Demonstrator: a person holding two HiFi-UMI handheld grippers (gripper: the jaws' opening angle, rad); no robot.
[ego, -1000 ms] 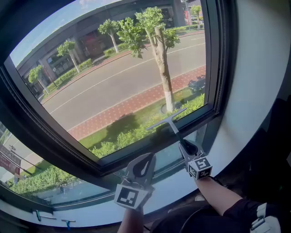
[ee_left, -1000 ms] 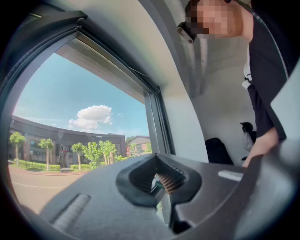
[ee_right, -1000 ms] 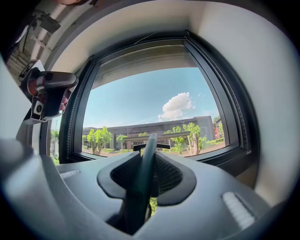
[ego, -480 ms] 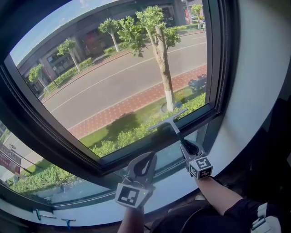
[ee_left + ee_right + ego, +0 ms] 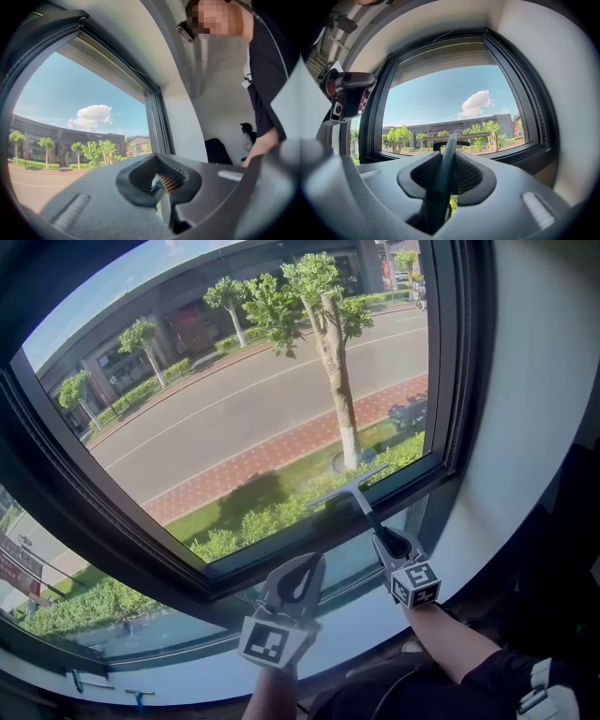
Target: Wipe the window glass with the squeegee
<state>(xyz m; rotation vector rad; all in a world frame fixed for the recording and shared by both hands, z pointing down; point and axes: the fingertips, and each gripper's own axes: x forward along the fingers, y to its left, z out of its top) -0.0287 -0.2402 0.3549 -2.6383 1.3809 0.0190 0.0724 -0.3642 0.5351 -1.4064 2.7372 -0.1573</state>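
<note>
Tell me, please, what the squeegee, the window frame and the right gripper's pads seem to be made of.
The squeegee: likely a plastic handle, dark green and smooth with a soft sheen; the blade material is unclear.
The window frame: probably coated metal, dark grey and matt, with crisp straight profiles.
The pads of the right gripper: black, matt, finely ribbed, probably rubber or soft plastic.

**Left gripper by the window**

The left gripper (image 5: 161,183) has its jaws pressed together, holding nothing, it seems. Far left, the window (image 5: 70,93) shows blue sky, a white cloud (image 5: 91,115) and green trees (image 5: 93,151). A person (image 5: 265,70) stands at the right.
</note>
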